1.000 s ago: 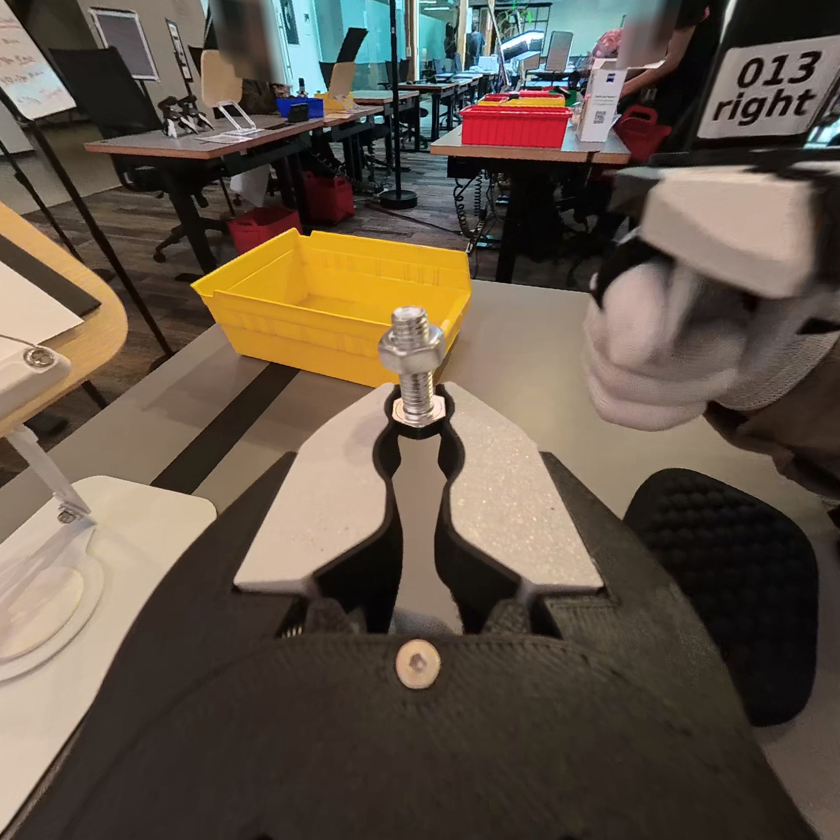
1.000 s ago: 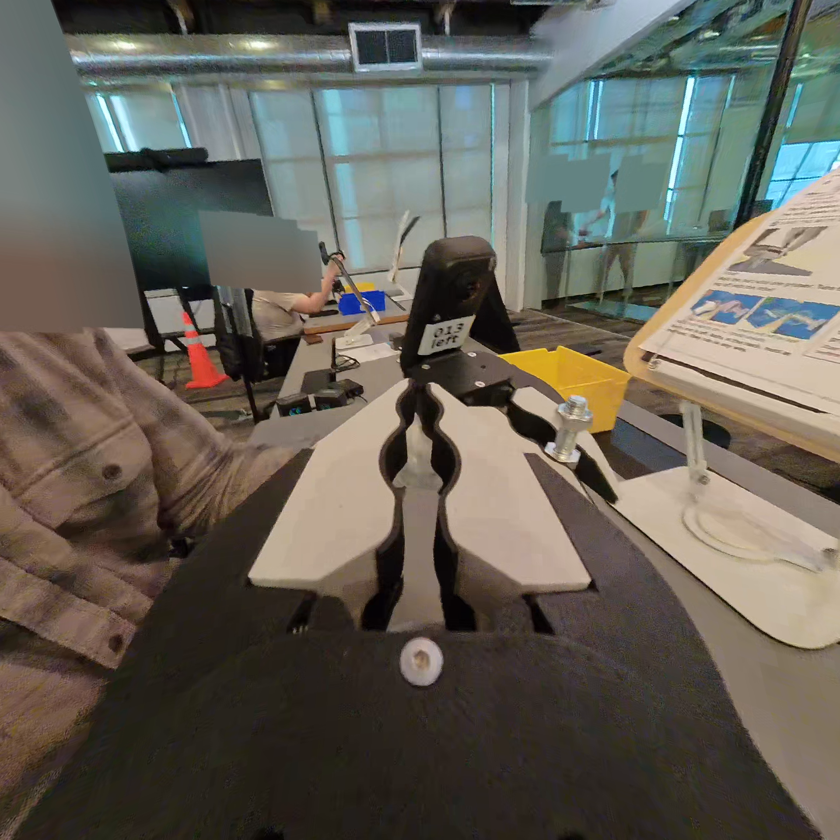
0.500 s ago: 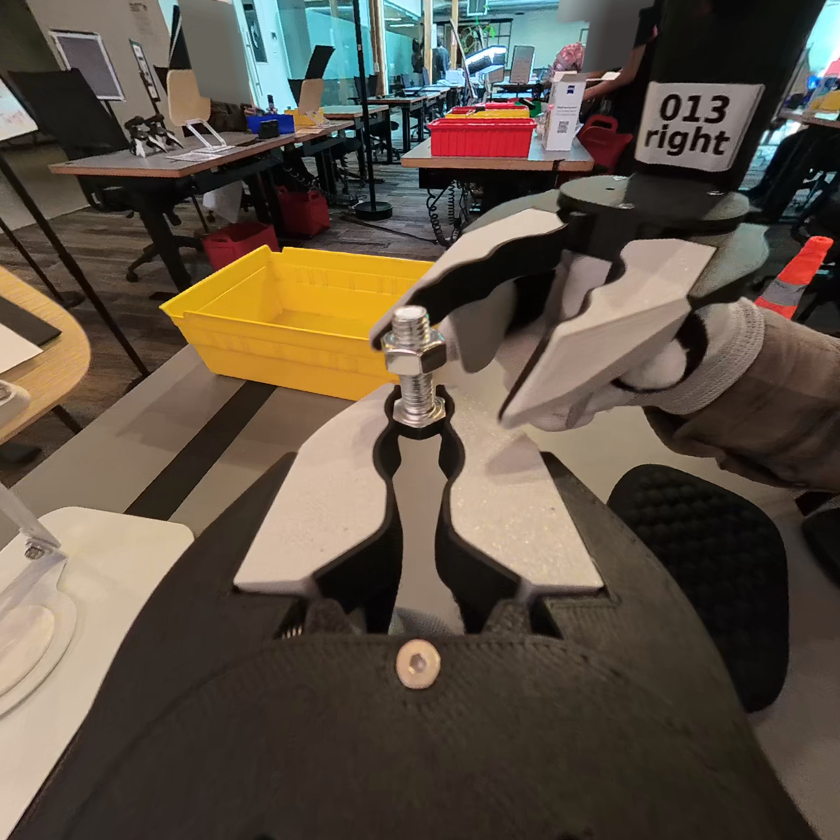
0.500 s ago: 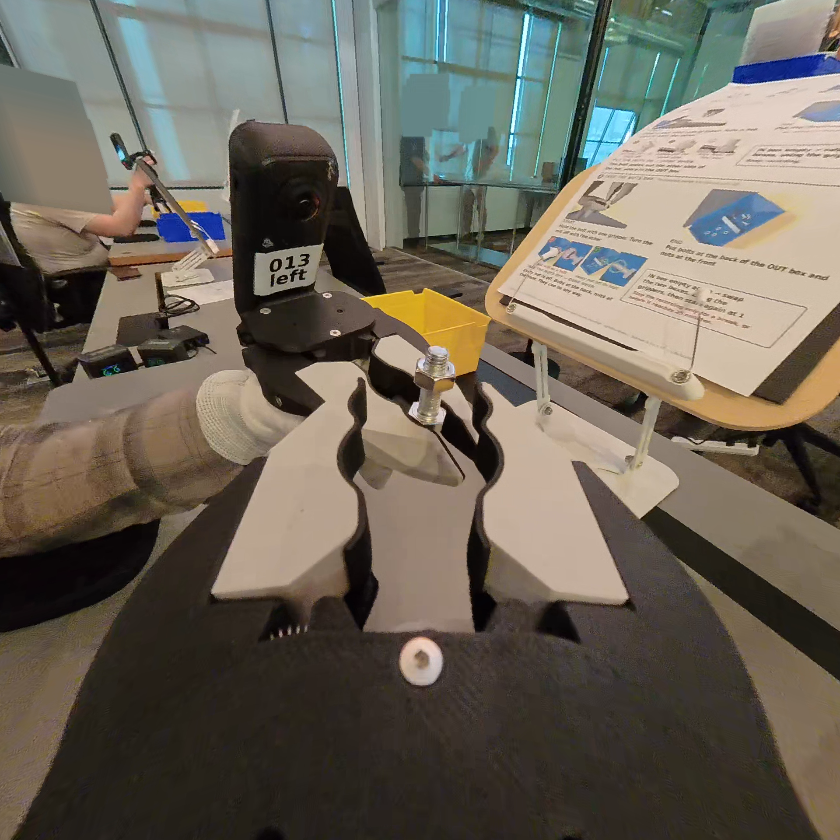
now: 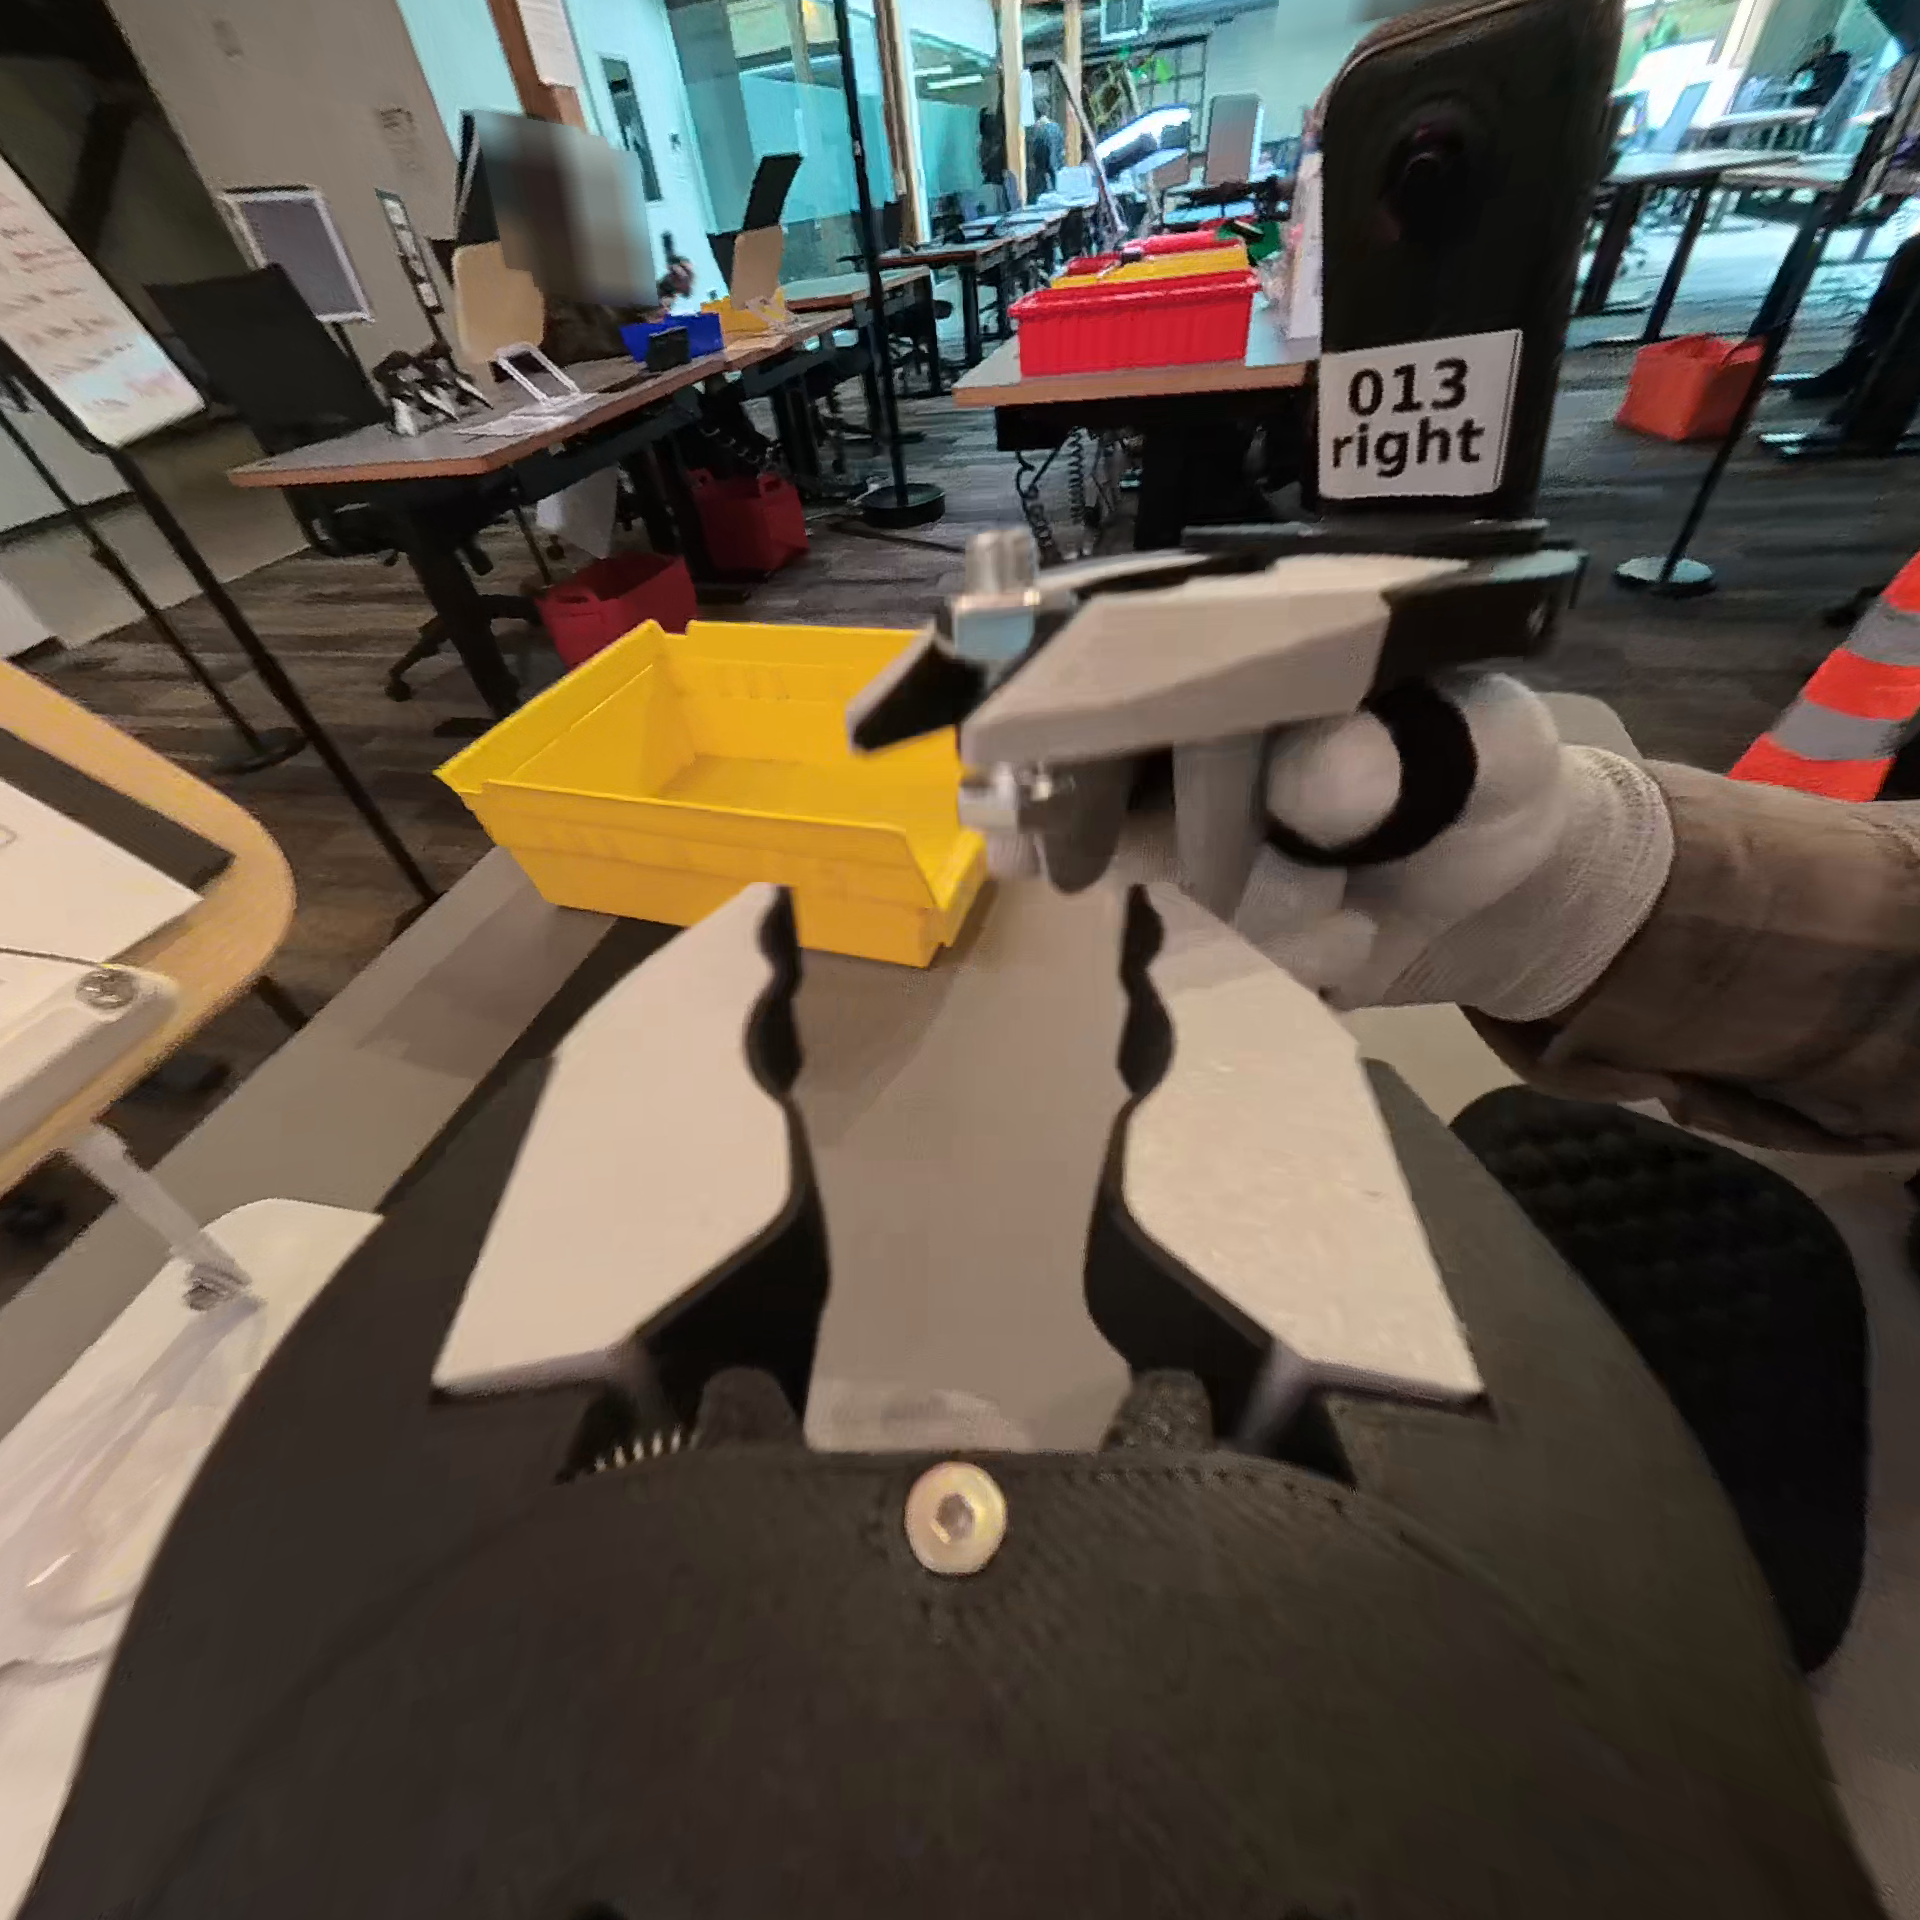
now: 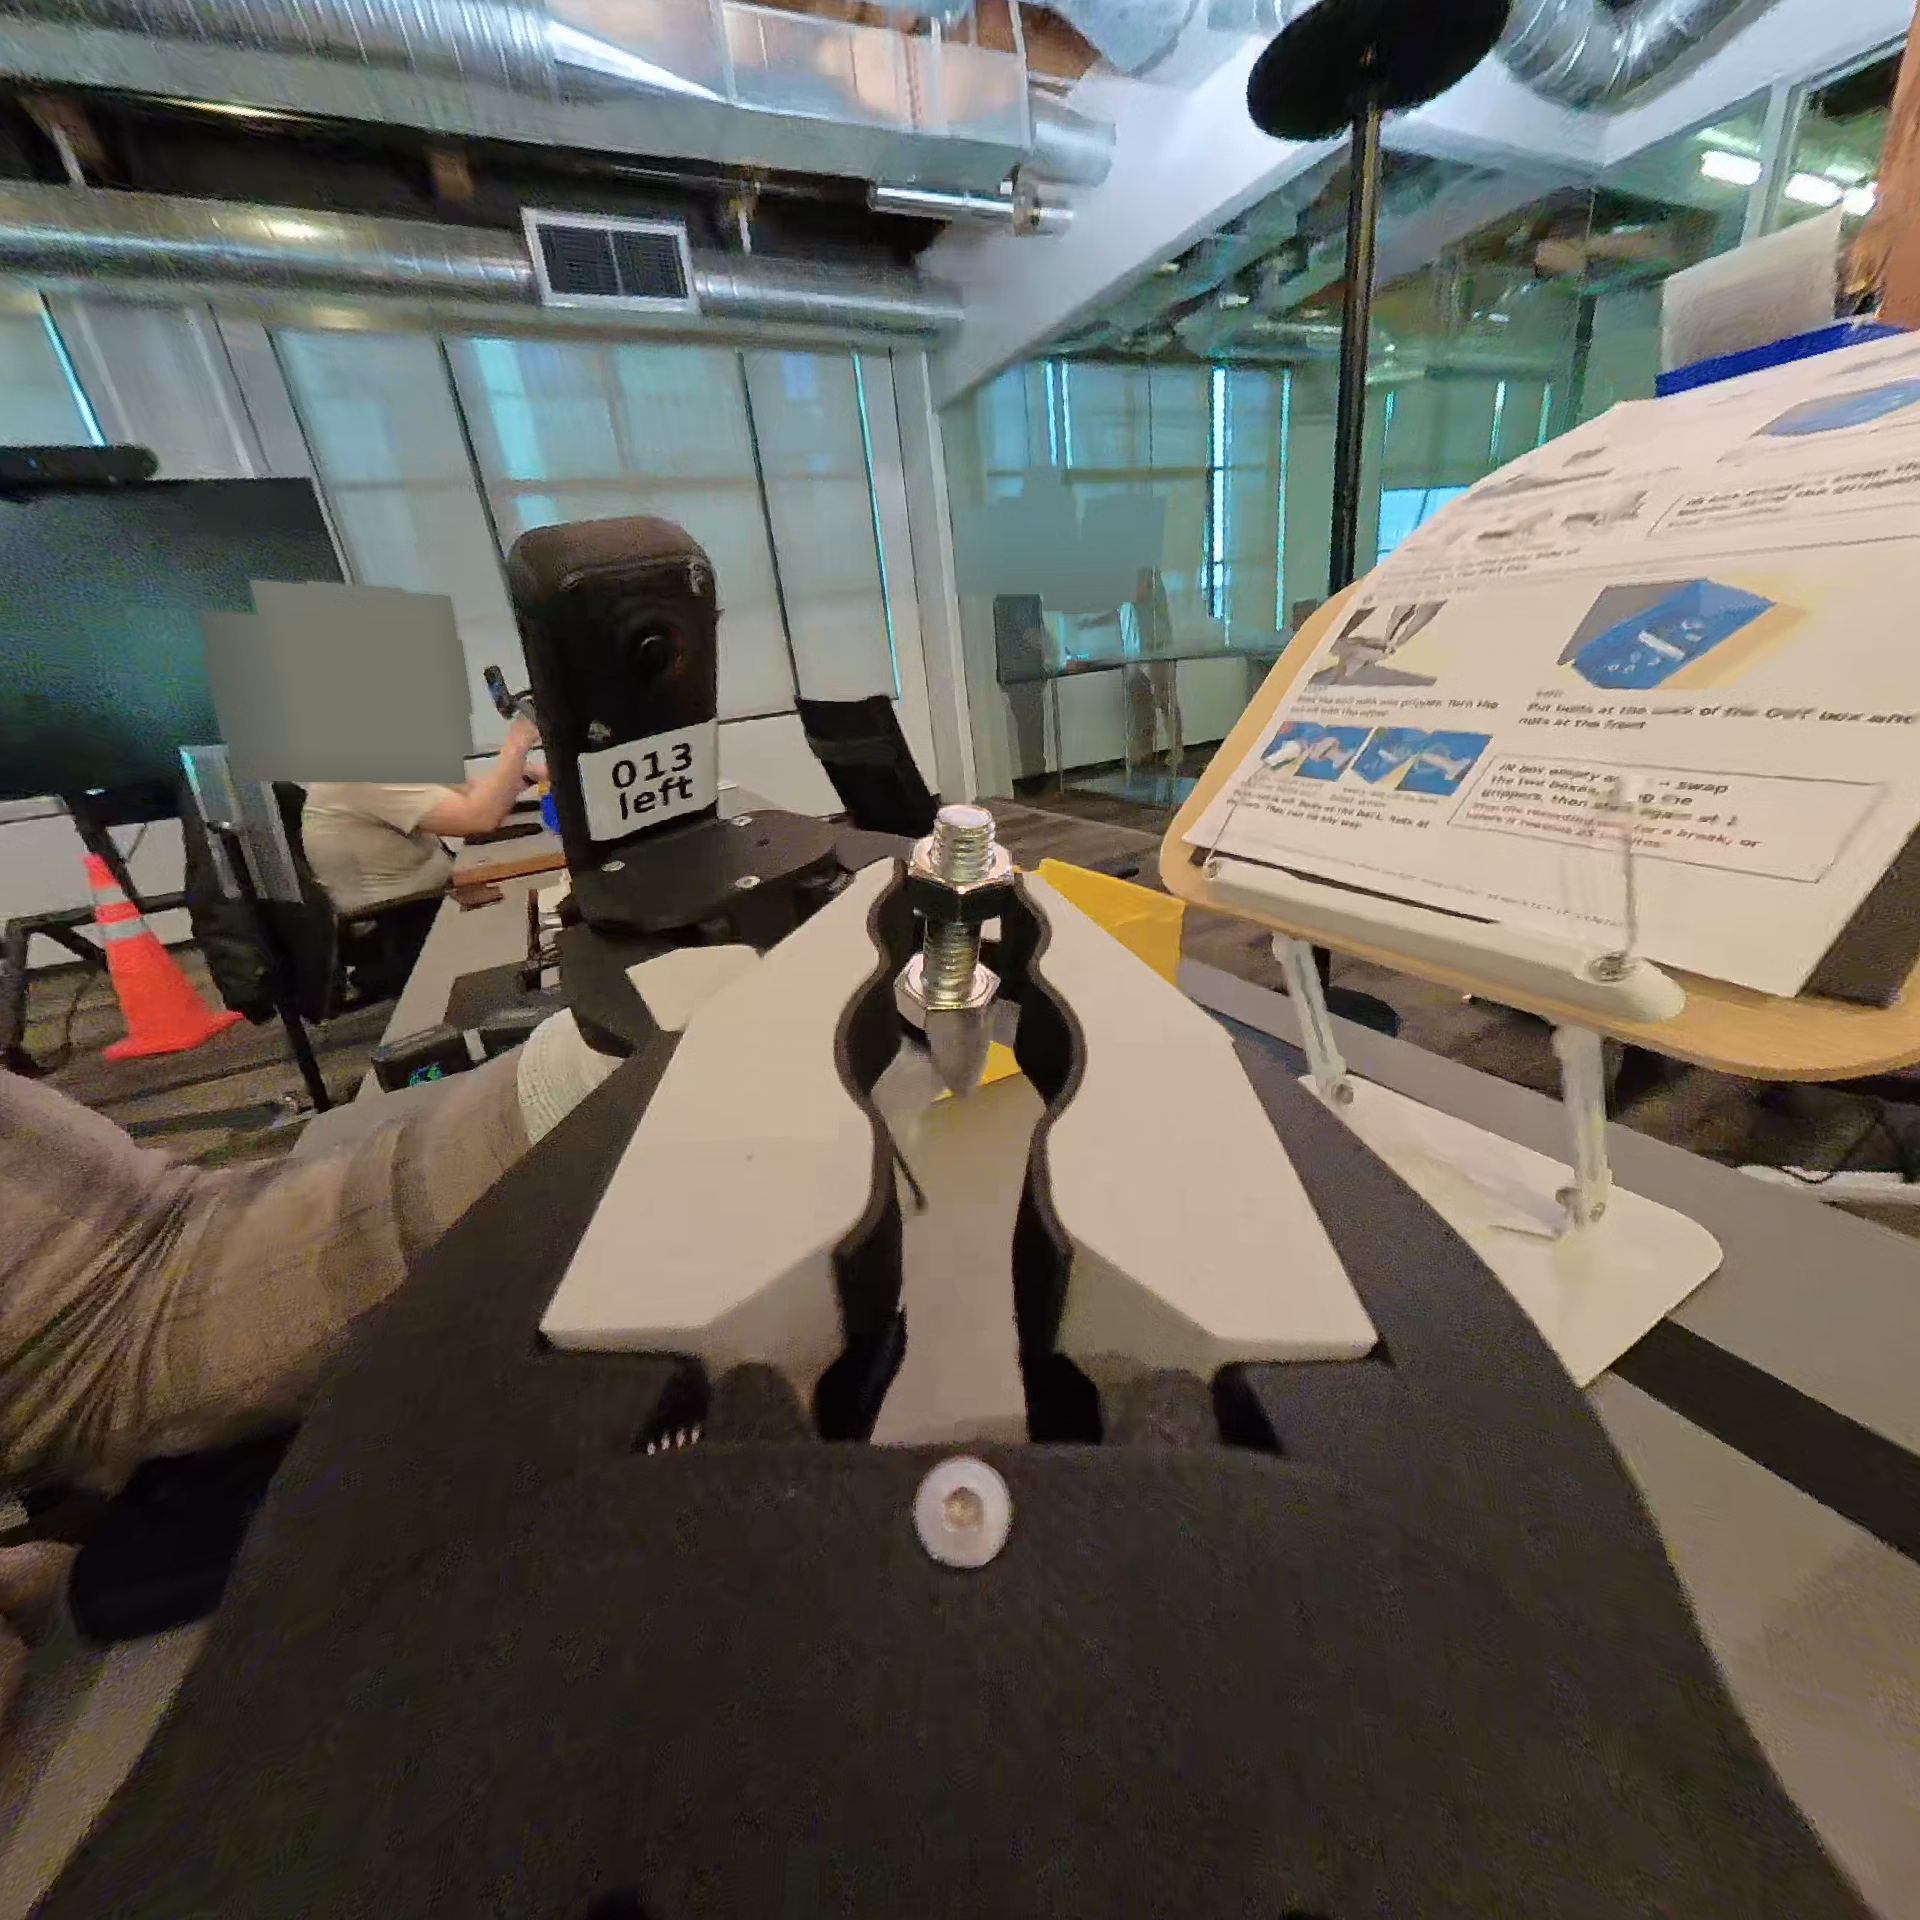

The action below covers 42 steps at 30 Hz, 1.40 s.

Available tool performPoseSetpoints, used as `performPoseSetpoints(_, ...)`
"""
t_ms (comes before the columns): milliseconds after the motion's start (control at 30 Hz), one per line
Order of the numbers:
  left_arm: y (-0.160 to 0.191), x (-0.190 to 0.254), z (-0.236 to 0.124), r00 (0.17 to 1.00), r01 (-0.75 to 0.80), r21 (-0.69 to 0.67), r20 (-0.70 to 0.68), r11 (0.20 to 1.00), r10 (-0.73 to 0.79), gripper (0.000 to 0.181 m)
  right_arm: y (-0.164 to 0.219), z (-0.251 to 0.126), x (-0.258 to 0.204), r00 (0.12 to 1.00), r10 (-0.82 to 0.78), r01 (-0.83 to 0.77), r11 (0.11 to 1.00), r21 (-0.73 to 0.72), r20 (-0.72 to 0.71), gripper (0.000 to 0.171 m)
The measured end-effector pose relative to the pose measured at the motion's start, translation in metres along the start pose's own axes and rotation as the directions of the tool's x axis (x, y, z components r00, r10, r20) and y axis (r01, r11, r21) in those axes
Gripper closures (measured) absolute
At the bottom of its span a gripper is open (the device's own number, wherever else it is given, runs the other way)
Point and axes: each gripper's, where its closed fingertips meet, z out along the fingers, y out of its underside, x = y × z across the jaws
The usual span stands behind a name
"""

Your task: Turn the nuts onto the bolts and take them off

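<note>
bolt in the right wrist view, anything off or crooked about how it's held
Nothing stands out. The bolt stands upright, and the right tongs are shut on its nut, with the bolt head hanging below. The left tongs are open and empty, apart from the bolt. The yellow bin sits level on the table.

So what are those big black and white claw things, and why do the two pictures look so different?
Those claws are grippers, hand tools that a person squeezes. There is no robot here. Each gripper carries a camera that looks out along its two fingers, so each picture comes from one tool.

The left wrist view shows the left gripper open and empty above the grey table. Farther off, a gloved hand holds the other tool. A yellow bin sits on the table.

The right wrist view shows the right gripper shut on a nut, which sits on a shiny bolt. To its right stands a board with an instruction sheet.
</note>
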Motion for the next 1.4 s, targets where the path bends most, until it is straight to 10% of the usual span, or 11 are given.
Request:
performPoseSetpoints(100,-0.012,-0.006,-0.011,1.000,0.002,0.047,0.022,0.999,-0.003,0.119,-0.021,-0.013,0.023,0.997,-0.047,0.047,0.999,0.007,-0.056,0.156)
performPoseSetpoints(267,-0.015,-0.019,-0.024,0.993,-0.073,0.048,0.091,0.996,0.069,0.181,-0.043,-0.056,0.127,0.918,-0.214,0.150,0.967,-0.208,-0.335,0.156)
performPoseSetpoints(367,-0.014,-0.023,-0.028,0.987,-0.112,0.021,0.117,0.994,0.108,0.181,-0.028,-0.090,0.204,0.846,-0.266,0.049,0.902,-0.429,-0.462,0.157)
performPoseSetpoints(700,-0.006,-0.036,-0.037,0.987,-0.095,-0.012,0.132,0.995,0.096,0.181,0.128,-0.203,0.340,0.763,-0.386,-0.446,0.266,-0.854,-0.519,0.156)
performPoseSetpoints(900,-0.003,-0.040,-0.043,0.989,-0.082,-0.025,0.123,0.996,0.084,0.180,0.175,-0.226,0.349,0.759,-0.347,-0.550,0.113,-0.828,-0.551,0.154)
performPoseSetpoints(967,-0.001,-0.040,-0.043,0.989,-0.085,-0.044,0.116,0.995,0.089,0.178,0.167,-0.225,0.353,0.751,-0.394,-0.542,0.089,-0.836,-0.529,0.126)
performPoseSetpoints(1067,-0.002,-0.043,-0.046,0.988,-0.079,-0.043,0.126,0.996,0.084,0.176,0.116,-0.198,0.358,0.732,-0.483,-0.460,0.171,-0.871,-0.481,0.121)
performPoseSetpoints(1200,-0.003,-0.053,-0.050,0.986,-0.046,-0.026,0.161,0.999,0.049,0.177,0.005,-0.109,0.334,0.666,-0.555,-0.219,0.493,-0.842,-0.498,0.127)
performPoseSetpoints(1400,-0.004,-0.061,-0.052,0.980,-0.031,-0.009,0.199,0.999,0.032,0.176,-0.163,0.021,0.189,0.722,-0.417,0.298,0.907,-0.297,-0.552,0.138)
